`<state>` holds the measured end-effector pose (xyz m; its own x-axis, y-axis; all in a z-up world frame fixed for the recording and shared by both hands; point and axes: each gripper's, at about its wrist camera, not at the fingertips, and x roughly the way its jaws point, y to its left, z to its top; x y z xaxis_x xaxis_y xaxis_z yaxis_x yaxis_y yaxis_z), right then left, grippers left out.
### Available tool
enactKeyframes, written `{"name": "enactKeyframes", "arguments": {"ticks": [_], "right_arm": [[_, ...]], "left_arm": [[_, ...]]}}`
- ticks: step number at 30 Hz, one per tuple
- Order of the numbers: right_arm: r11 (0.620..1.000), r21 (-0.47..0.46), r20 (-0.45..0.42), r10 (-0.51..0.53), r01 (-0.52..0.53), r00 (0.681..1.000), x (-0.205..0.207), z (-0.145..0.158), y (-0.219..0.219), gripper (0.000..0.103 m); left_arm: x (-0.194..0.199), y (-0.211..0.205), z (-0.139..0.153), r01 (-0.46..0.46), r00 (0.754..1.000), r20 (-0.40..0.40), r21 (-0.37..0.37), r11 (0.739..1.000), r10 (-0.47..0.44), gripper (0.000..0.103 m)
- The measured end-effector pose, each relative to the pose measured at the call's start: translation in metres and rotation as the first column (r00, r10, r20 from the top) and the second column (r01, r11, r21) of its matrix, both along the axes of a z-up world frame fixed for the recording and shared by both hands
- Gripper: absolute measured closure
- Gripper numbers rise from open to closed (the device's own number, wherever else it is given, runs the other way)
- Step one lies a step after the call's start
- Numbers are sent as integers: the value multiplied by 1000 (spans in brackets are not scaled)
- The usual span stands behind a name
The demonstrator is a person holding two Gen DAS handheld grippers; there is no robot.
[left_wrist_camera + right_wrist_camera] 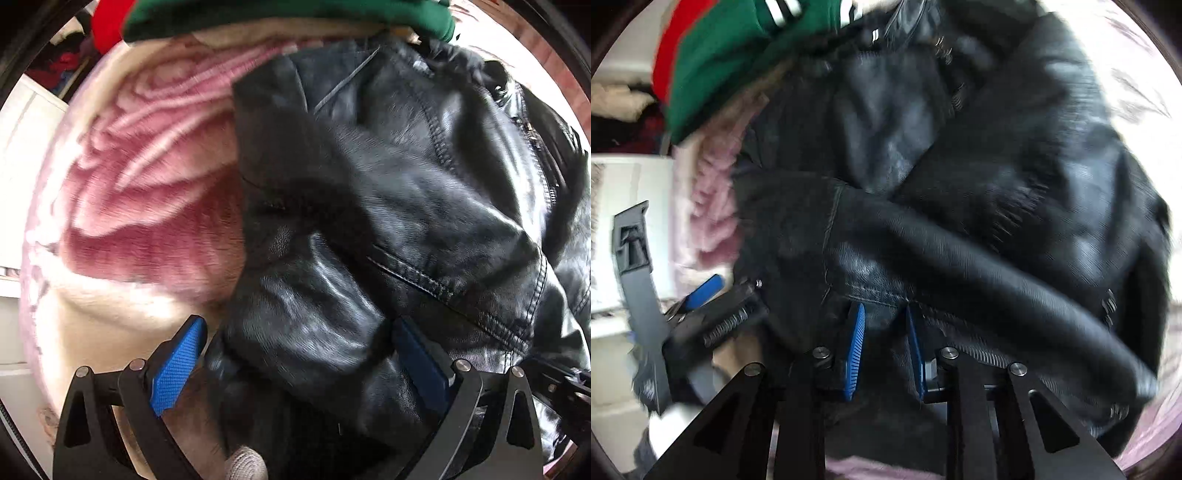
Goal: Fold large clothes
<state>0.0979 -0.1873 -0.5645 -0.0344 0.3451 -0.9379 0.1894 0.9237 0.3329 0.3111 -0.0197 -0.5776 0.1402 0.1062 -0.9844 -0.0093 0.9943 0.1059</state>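
Note:
A black leather jacket point(388, 206) lies crumpled on a pink and cream rose-patterned blanket point(140, 177). My left gripper point(299, 332) is open, its blue pads point(177, 365) spread wide around a bulge of the jacket's near edge. In the right wrist view the jacket point(960, 192) fills the frame, with a sleeve lying diagonally across it. My right gripper point(884, 317) is shut on a fold of the jacket's hem, leather pinched between its blue pads point(855, 350). The left gripper point(705, 314) shows at the left of that view.
A green garment point(288, 14) and a red one point(107, 26) lie at the blanket's far edge, also in the right wrist view point(731, 55). White furniture point(22, 147) stands to the left. The right wrist view is blurred.

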Motion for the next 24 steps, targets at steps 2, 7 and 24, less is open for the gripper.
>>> {"name": "enactKeyframes", "arguments": {"ticks": [2,7,24], "right_arm": [[999,-32,-27,6,-7,1000,3,-13,0,103],[996,73,-84,-42,49,996,-4,3,-24,100],[989,65,-171,-123,136,978,-162,14,-241,68]], "left_arm": [[4,1,-3,0,1000,9,-12,1000,0,0],[1,5,11,-9,1000,10,-26,1000,9,0],[-115,-38,82,-165,985,39,-11,986,165,0]]}}
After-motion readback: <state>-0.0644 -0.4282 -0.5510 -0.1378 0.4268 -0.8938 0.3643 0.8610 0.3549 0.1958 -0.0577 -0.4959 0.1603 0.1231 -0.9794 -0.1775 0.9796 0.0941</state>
